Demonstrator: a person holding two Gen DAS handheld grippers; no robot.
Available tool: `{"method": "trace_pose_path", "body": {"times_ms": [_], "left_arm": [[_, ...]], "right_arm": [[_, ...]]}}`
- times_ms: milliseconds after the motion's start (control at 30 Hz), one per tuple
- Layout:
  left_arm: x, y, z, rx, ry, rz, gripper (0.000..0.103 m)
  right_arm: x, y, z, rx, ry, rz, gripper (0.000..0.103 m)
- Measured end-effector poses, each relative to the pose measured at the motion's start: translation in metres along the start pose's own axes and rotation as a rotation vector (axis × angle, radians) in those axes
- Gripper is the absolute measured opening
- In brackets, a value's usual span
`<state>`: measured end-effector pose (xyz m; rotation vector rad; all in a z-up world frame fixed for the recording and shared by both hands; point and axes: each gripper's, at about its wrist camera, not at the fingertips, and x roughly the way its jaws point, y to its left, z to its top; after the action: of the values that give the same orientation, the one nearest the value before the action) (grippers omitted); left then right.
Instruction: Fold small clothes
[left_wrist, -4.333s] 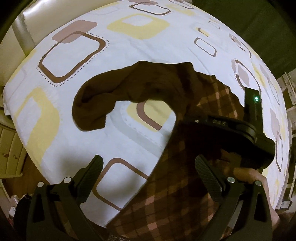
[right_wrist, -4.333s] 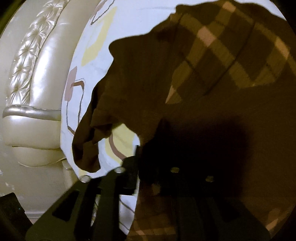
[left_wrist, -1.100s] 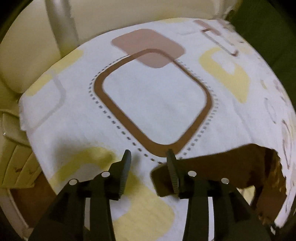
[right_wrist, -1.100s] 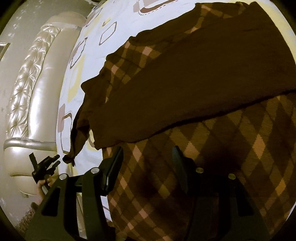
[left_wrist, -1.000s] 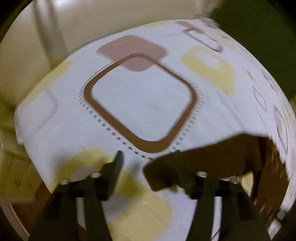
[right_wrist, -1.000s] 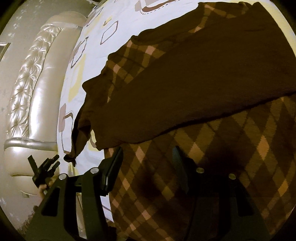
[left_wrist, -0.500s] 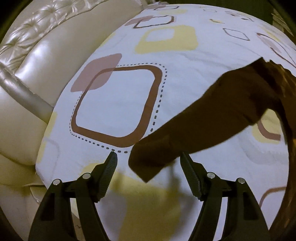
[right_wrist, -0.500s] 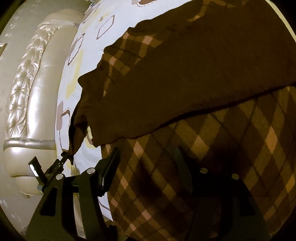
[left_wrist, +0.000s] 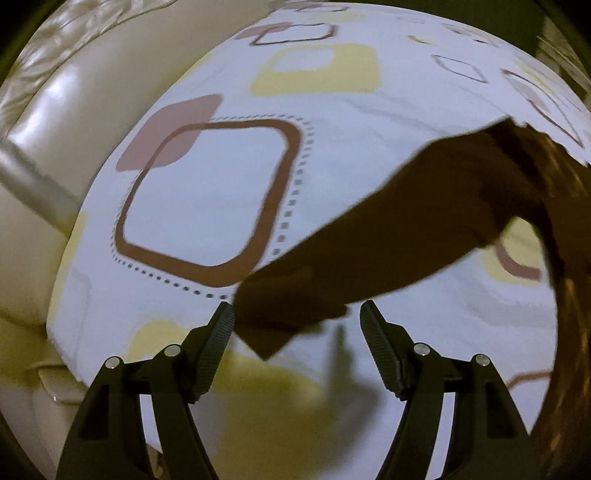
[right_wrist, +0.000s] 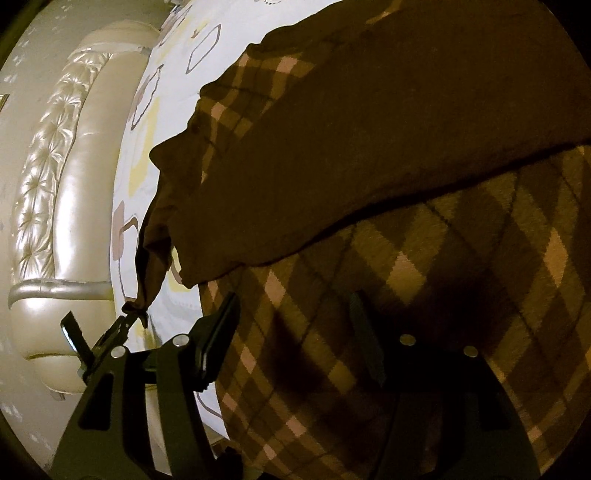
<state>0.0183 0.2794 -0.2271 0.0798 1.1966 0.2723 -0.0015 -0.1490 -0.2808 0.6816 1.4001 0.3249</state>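
A brown argyle sweater (right_wrist: 424, 295) lies spread on the bed, one plain brown sleeve (right_wrist: 369, 147) folded across its body. Its other sleeve (left_wrist: 388, 236) stretches over the sheet to a cuff (left_wrist: 284, 321) lying between the fingers of my left gripper (left_wrist: 297, 325). That gripper is open; its left finger (left_wrist: 221, 332) sits at the cuff's edge and the pads do not press. My right gripper (right_wrist: 291, 325) hovers open over the sweater's checked body with nothing between its fingers. The right wrist view shows the left gripper (right_wrist: 118, 328) at the cuff's tip (right_wrist: 135, 306).
The sheet (left_wrist: 207, 192) is white with yellow and brown squares. A cream padded bed frame (left_wrist: 48, 122) curves round the mattress edge at the left, and also shows as the tufted frame (right_wrist: 48, 192) in the right wrist view.
My left gripper has rolled and shifted, and its fingers have spread; the cuff, earlier at the right finger, now lies between both. The right gripper has stayed put, its fingers slightly wider.
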Motion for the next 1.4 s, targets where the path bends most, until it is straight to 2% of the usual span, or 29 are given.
{"method": "trace_pose_path", "body": {"times_ms": [133,367,467,633,800,900,967,1100,1267,1400], "left_arm": [[0.002,0.010,0.001,-0.052,0.013,-0.004,0.070],[0.003,0.020,0.005,-0.053,0.043,-0.061,0.024],[0.006,0.026,0.008,-0.068,0.060,-0.094,0.013],[-0.004,0.036,0.014,-0.082,0.093,-0.157,0.010],[-0.032,0.049,0.032,-0.148,0.113,-0.315,0.010],[-0.057,0.045,0.048,-0.160,0.103,-0.393,0.010],[-0.076,0.035,0.061,-0.158,0.088,-0.451,0.010],[-0.115,-0.004,0.089,-0.129,0.054,-0.575,0.010],[-0.150,-0.077,0.115,-0.064,0.030,-0.692,0.010],[-0.168,-0.135,0.130,-0.021,0.030,-0.767,0.010]], "right_arm": [[0.001,-0.001,-0.001,0.001,0.002,0.000,0.062],[0.001,-0.001,-0.002,0.004,0.002,-0.001,0.062],[0.001,-0.002,-0.002,0.006,0.001,0.000,0.062],[0.000,-0.001,-0.001,0.009,-0.001,0.004,0.062],[-0.008,0.000,0.003,0.018,-0.014,0.025,0.062],[-0.016,-0.001,0.007,0.027,-0.021,0.043,0.063],[-0.024,-0.004,0.009,0.037,-0.029,0.056,0.068],[-0.041,-0.009,0.014,0.041,-0.050,0.077,0.071],[-0.063,-0.024,0.018,0.063,-0.072,0.082,0.091],[-0.085,-0.047,0.020,0.116,-0.095,0.077,0.092]]}}
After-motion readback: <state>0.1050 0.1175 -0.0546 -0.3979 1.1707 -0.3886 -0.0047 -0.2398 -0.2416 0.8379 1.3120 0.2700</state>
